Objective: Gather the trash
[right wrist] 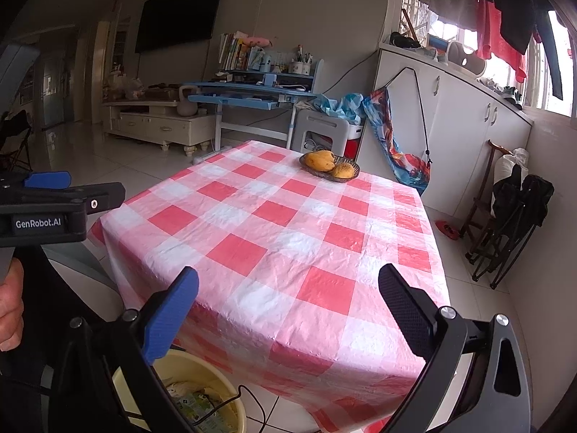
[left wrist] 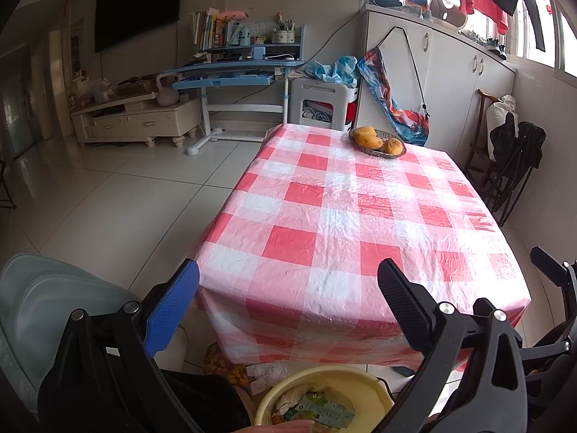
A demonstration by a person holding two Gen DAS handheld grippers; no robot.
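My left claw [left wrist: 288,296] is spread wide with nothing between its fingers, the blue finger [left wrist: 169,310] on one side and the black finger [left wrist: 407,310] on the other, both raised over the near edge of the table [left wrist: 324,216] with its red and white checked cloth. My right claw [right wrist: 288,306] is spread just as wide and is also empty, hanging over the near corner of the same cloth. Below and just behind my left claw, on the floor against the table's near edge, stands the yellow basin [left wrist: 364,375], and in it lies the trash [left wrist: 321,409]: a green and white printed carton with crumpled white paper beside it. From my right claw the basin [right wrist: 187,364] sits down and to the left, partly hidden by my blue finger, with a thin black cable running across its rim. Far ahead of both claws, near the table's far edge, a woven dish [left wrist: 378,144] holds yellow mangoes [left wrist: 368,136]. To the left of my right claw, level with it, I see my left claw's body from the side, and my hand [right wrist: 10,306] gripping its handle. A little crumpled white paper [left wrist: 267,370] lies on the floor by the basin, under the cloth's edge.
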